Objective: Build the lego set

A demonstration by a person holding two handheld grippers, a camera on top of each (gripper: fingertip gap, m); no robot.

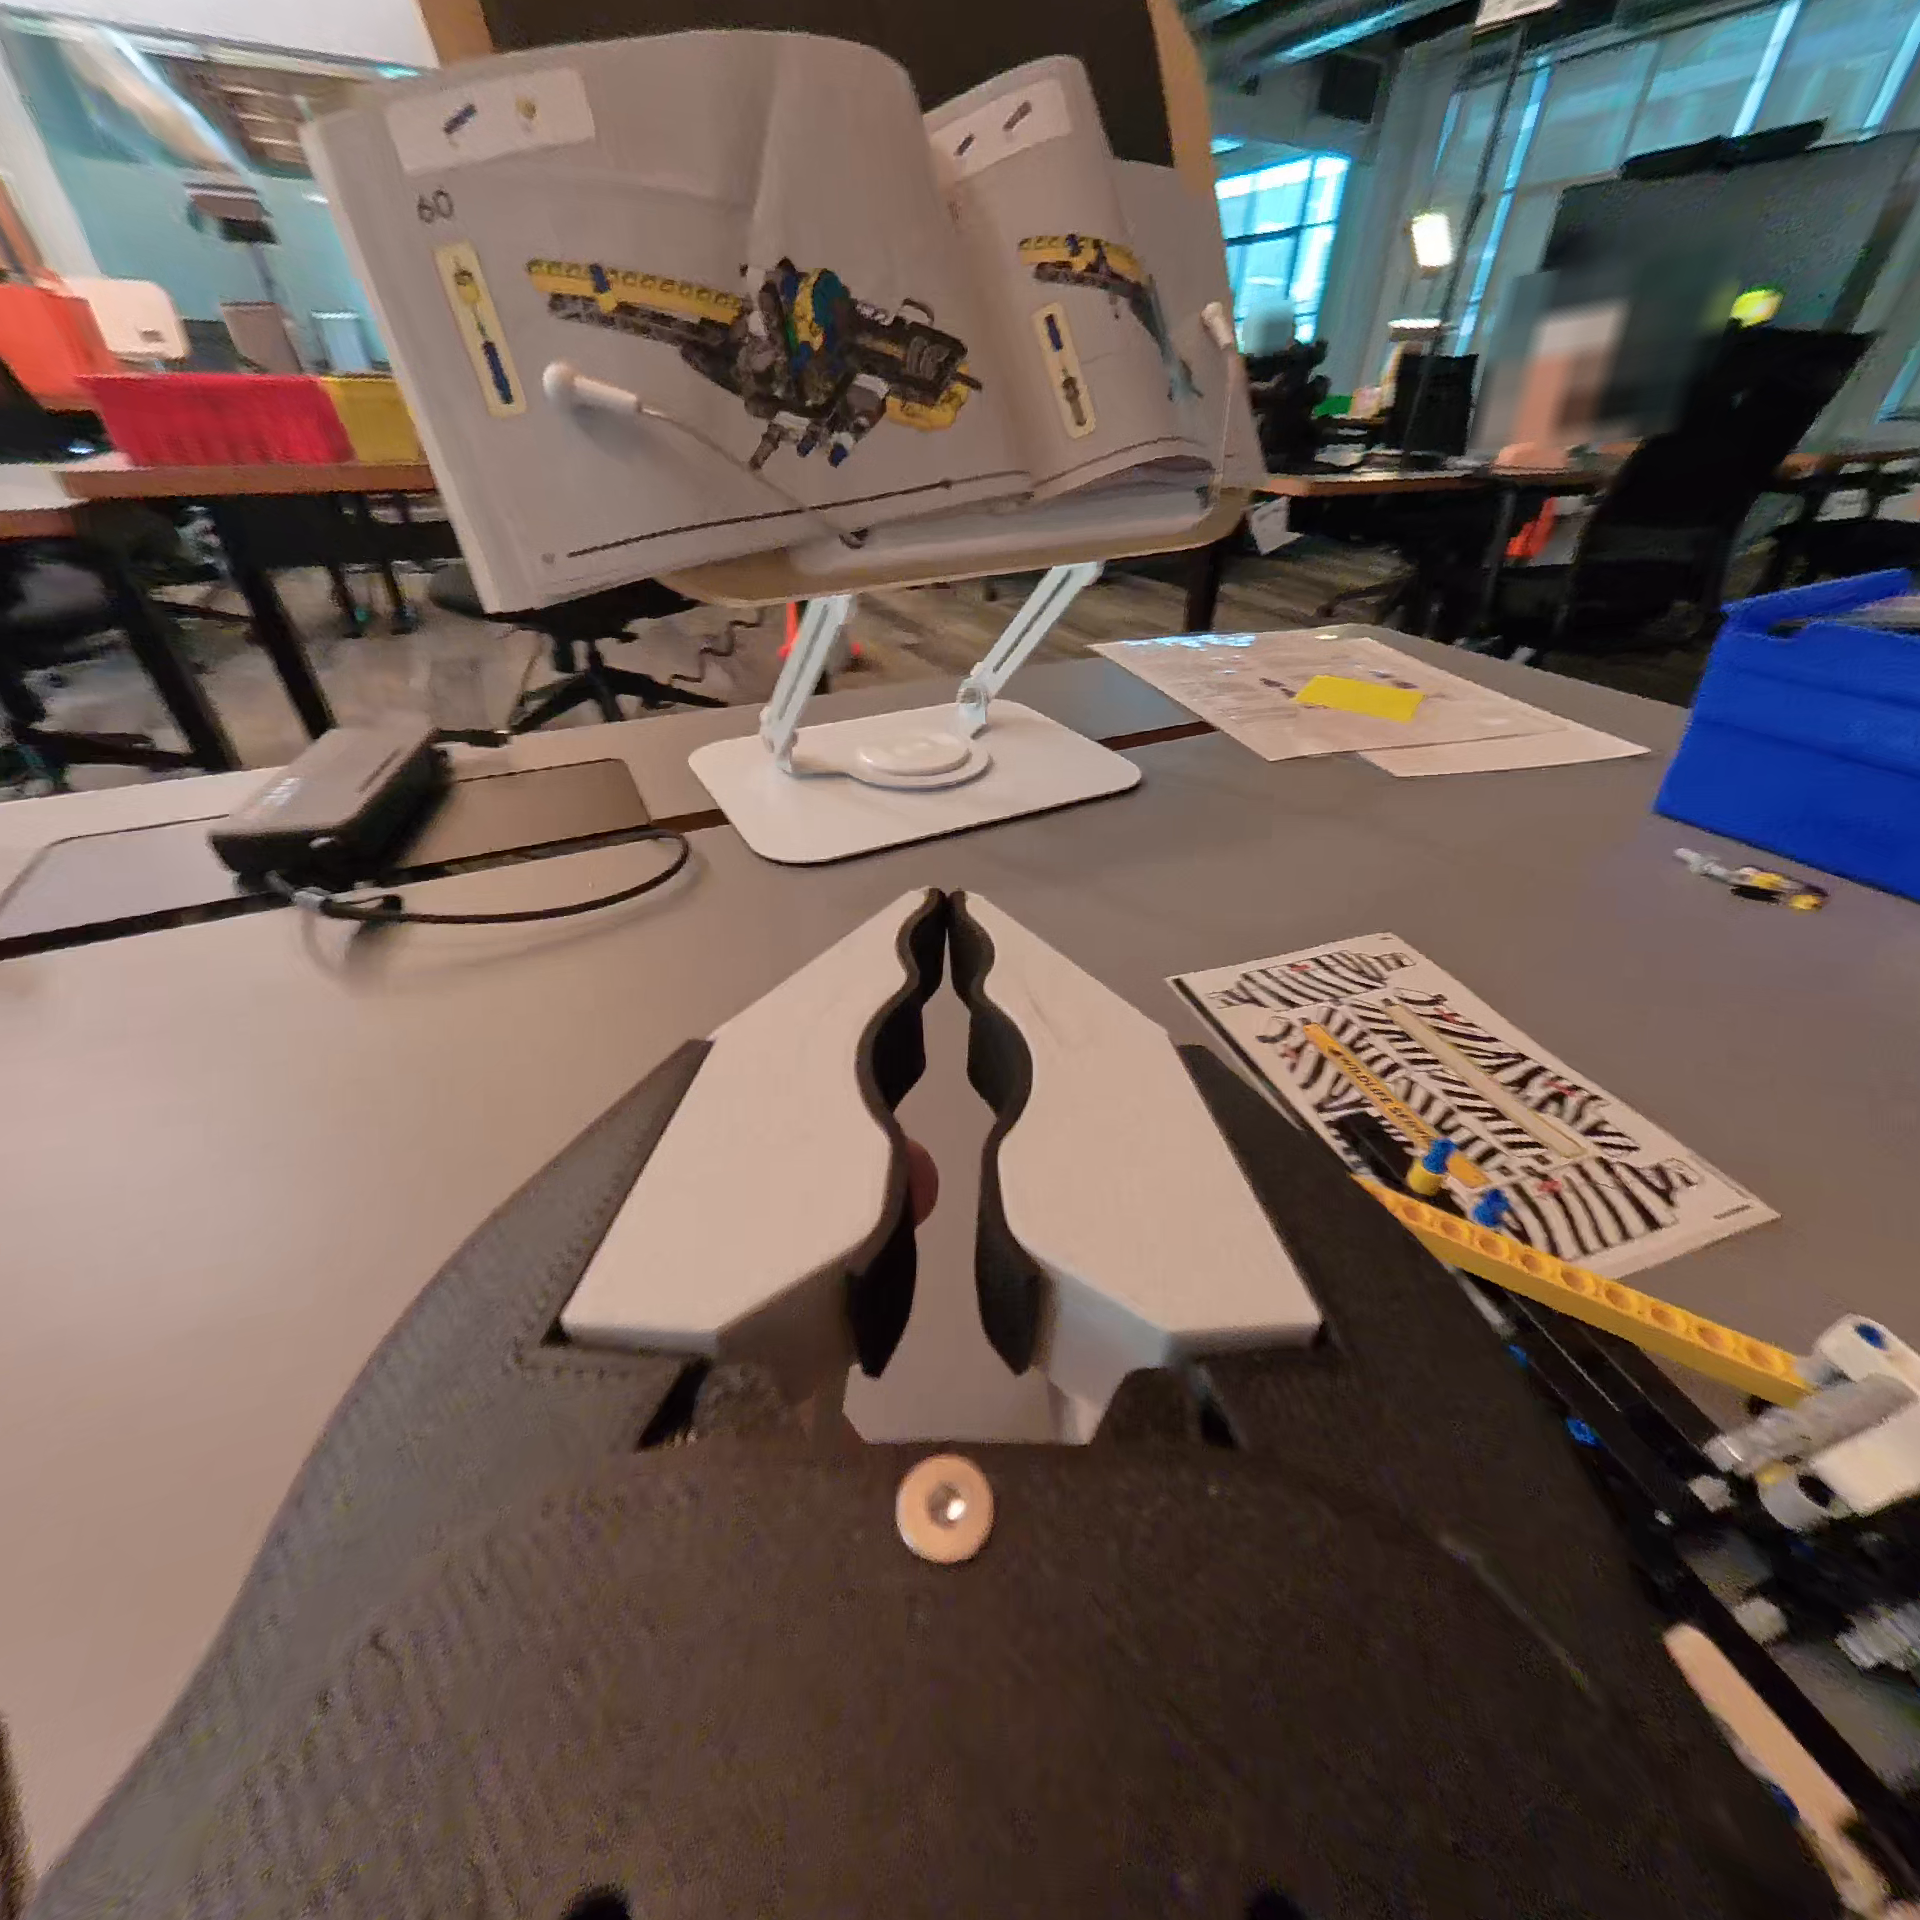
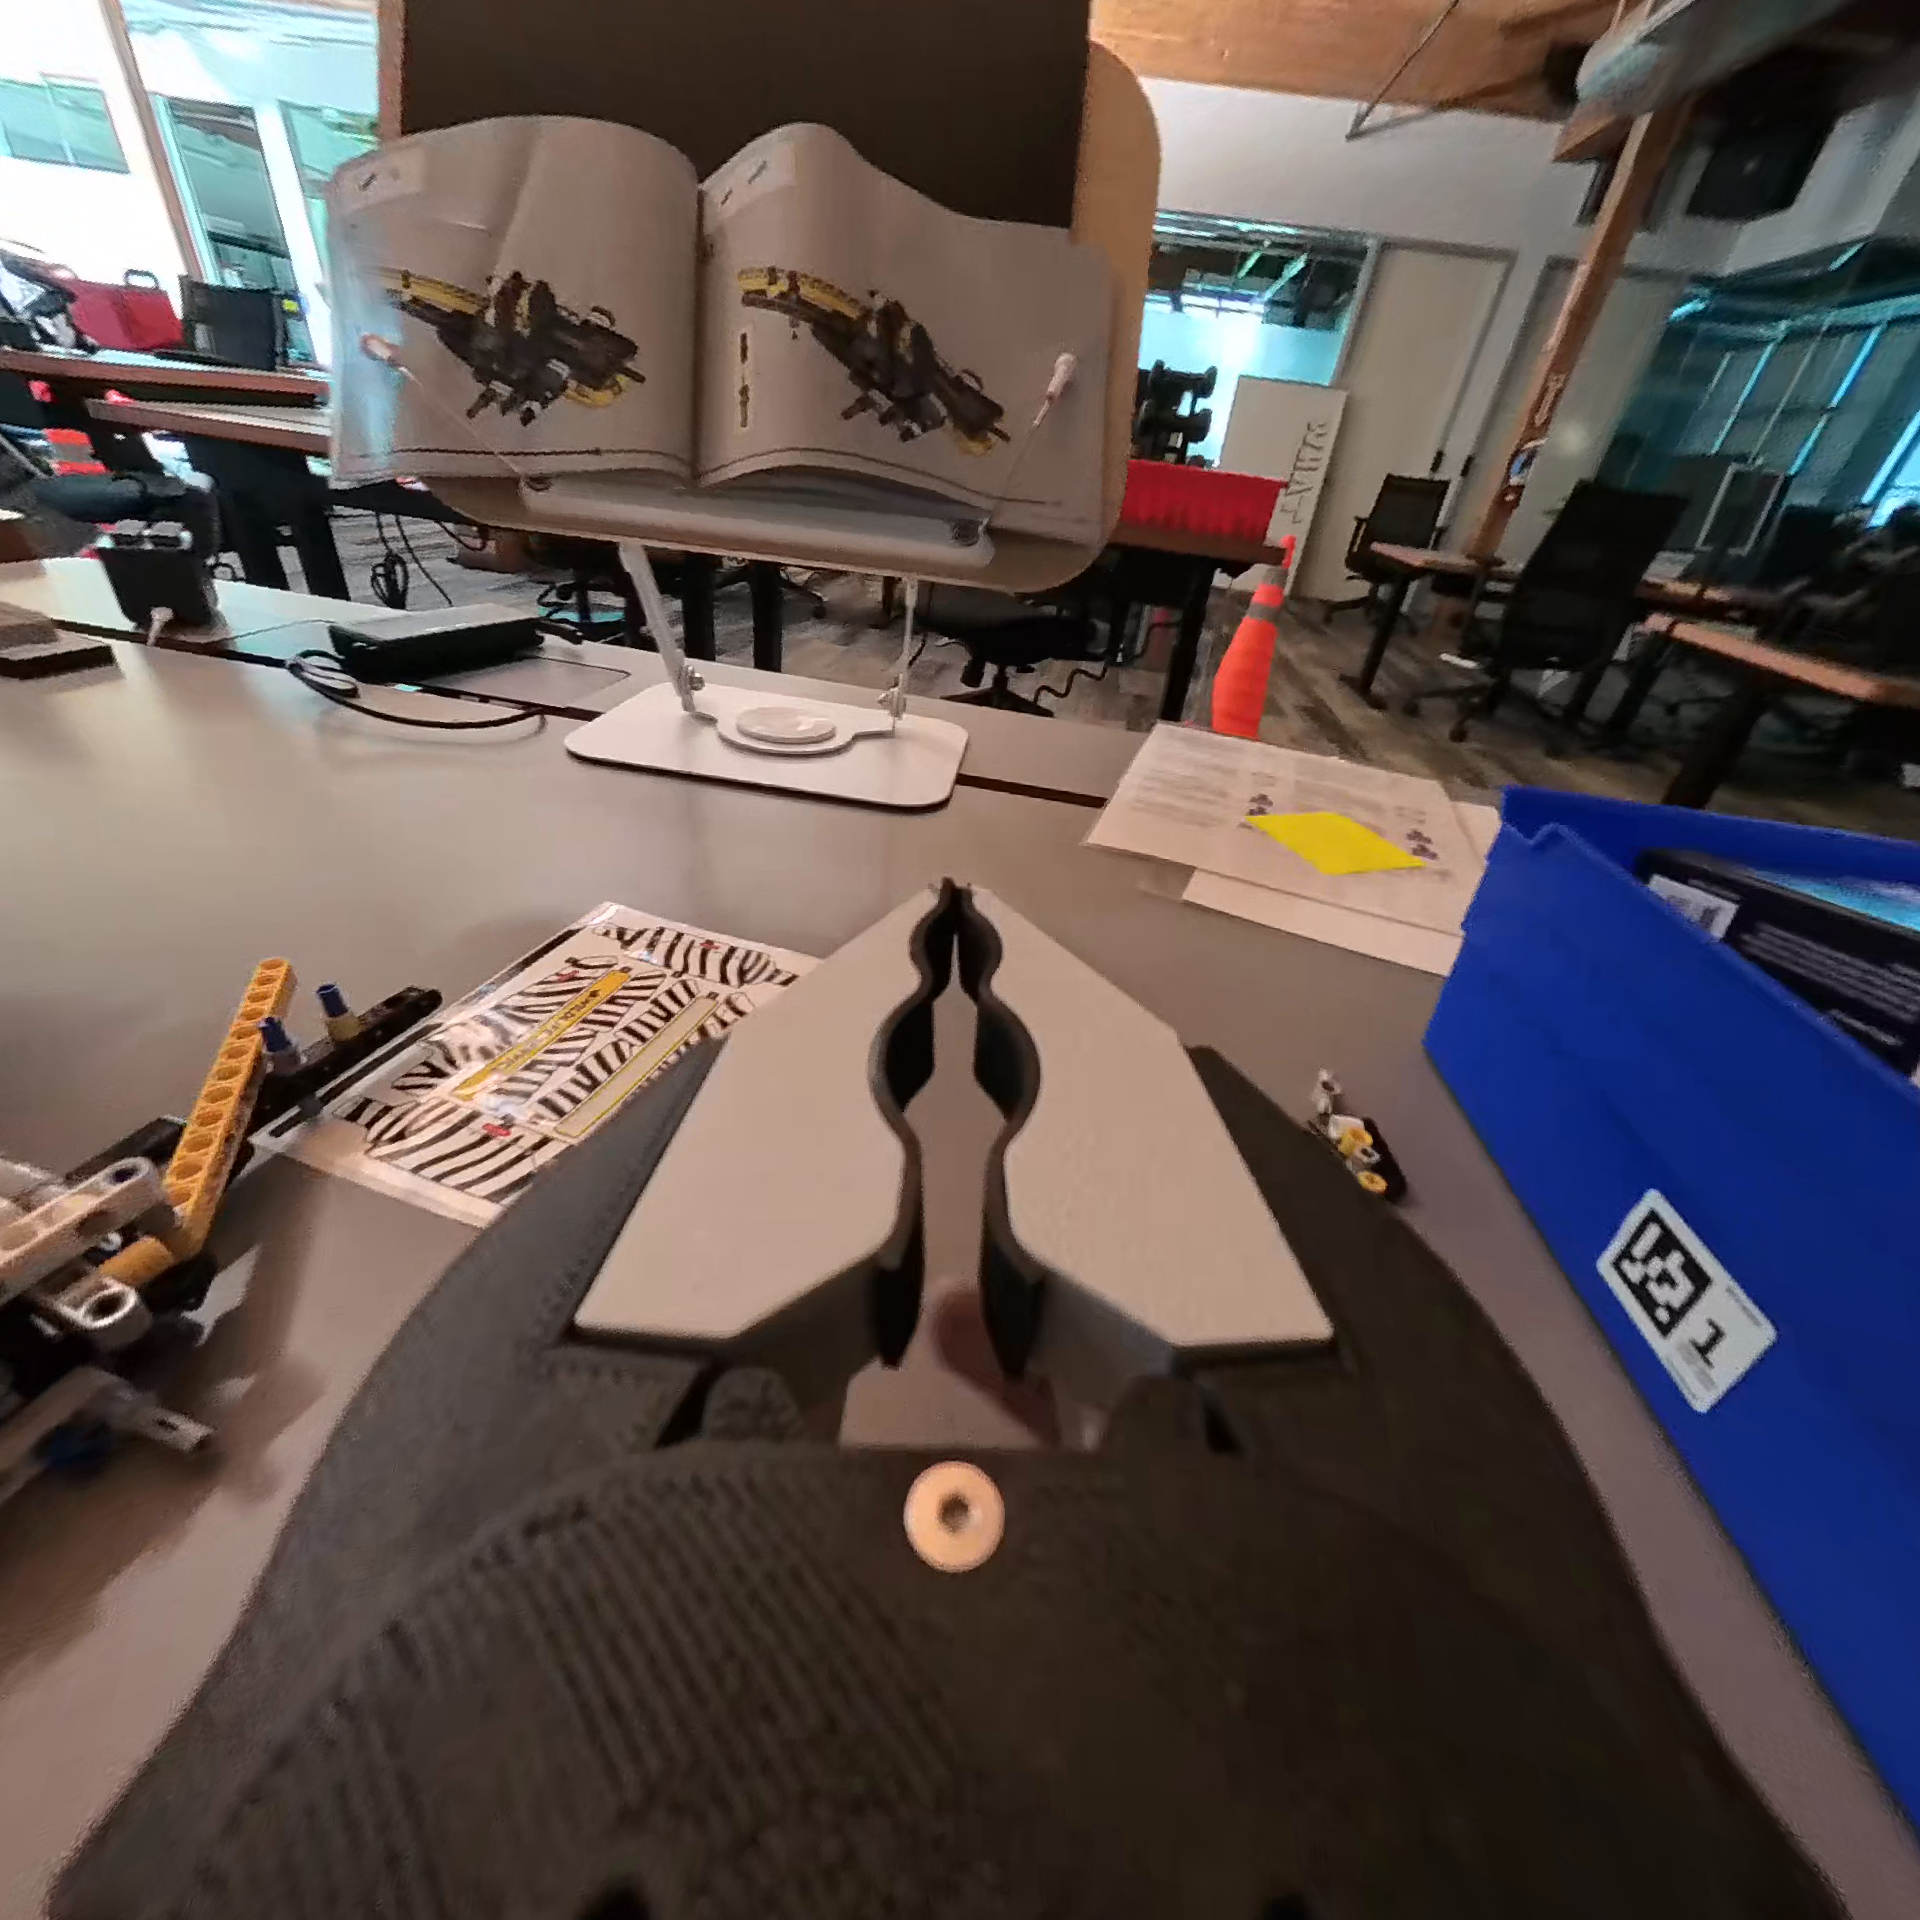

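Closest in both wrist views are the two hand-held grippers, each a black ribbed body with grey wedge fingers: the left hand-held gripper (image 1: 948,904) has its tips pressed together with nothing between them, and the right hand-held gripper (image 2: 958,896) is likewise closed on nothing, both raised over the smooth grey table (image 1: 260,1091). One partly built lego model of yellow holed beams, black beams and grey connectors (image 2: 125,1226) lies on the table between the two, to the right of the left tool and to the left of the right one, its long yellow beam reaching over one zebra-striped sticker sheet (image 1: 1455,1091). Bare tabletop stretches wide to the left of the left tool. One blue plastic bin (image 2: 1662,1091) stands by the table's right side, with a few small loose lego pieces (image 2: 1356,1138) just beside it. Ahead, one open instruction book (image 2: 717,322) rests on a white folding stand (image 2: 769,743) near the far edge, with loose paper sheets (image 2: 1288,821) right of it.
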